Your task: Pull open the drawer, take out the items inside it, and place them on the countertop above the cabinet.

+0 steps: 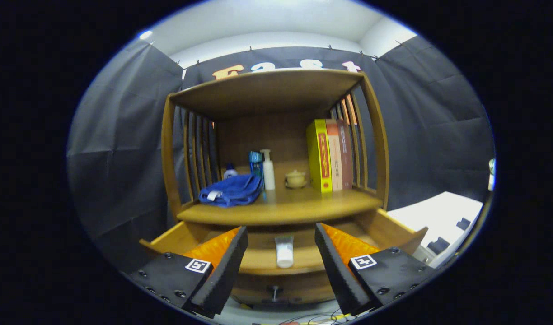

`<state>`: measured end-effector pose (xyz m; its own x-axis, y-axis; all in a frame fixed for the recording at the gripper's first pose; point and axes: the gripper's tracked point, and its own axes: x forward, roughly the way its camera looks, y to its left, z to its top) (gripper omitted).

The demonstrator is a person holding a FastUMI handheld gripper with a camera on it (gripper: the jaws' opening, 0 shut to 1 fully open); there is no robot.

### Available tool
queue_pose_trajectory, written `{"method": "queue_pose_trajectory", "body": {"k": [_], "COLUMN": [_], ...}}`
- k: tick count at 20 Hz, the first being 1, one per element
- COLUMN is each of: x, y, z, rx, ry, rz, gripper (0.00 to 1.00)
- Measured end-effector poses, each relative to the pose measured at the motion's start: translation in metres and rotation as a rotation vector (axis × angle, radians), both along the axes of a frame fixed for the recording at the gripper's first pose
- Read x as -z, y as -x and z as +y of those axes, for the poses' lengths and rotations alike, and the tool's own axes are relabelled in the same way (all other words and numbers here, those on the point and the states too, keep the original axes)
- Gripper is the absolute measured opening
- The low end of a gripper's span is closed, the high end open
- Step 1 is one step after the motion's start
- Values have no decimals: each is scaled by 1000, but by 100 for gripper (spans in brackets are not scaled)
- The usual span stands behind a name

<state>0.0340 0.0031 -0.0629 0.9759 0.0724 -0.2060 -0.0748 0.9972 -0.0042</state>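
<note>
The wooden cabinet's drawer [389,228] is pulled out below the countertop [303,205]. A small white tube [284,251] lies inside it, near the drawer's front wall, cap toward me. My gripper [281,237] hovers above the drawer, open, with the tube in the gap between the fingers and below them; neither finger touches it. On the countertop lie a folded blue cloth [232,190], a small blue-capped bottle [230,171], a blue bottle [255,163], a white pump bottle [268,170], a small lidded cup [295,178] and several upright books [329,155].
The drawer's knob [274,292] sticks out at its front, under the fingers. Slatted side walls and a top shelf [267,88] enclose the countertop. A white surface [443,216] stands to the right of the cabinet. Cables lie on the floor below.
</note>
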Motion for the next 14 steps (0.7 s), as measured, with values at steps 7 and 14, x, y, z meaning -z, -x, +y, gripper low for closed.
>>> {"method": "queue_pose_trajectory", "body": {"k": [7, 14], "x": [61, 168], "y": [-73, -86], "z": [-2, 10], "rx": [-41, -33], "ry": [242, 171], "rz": [484, 879], "gripper": [97, 99]}}
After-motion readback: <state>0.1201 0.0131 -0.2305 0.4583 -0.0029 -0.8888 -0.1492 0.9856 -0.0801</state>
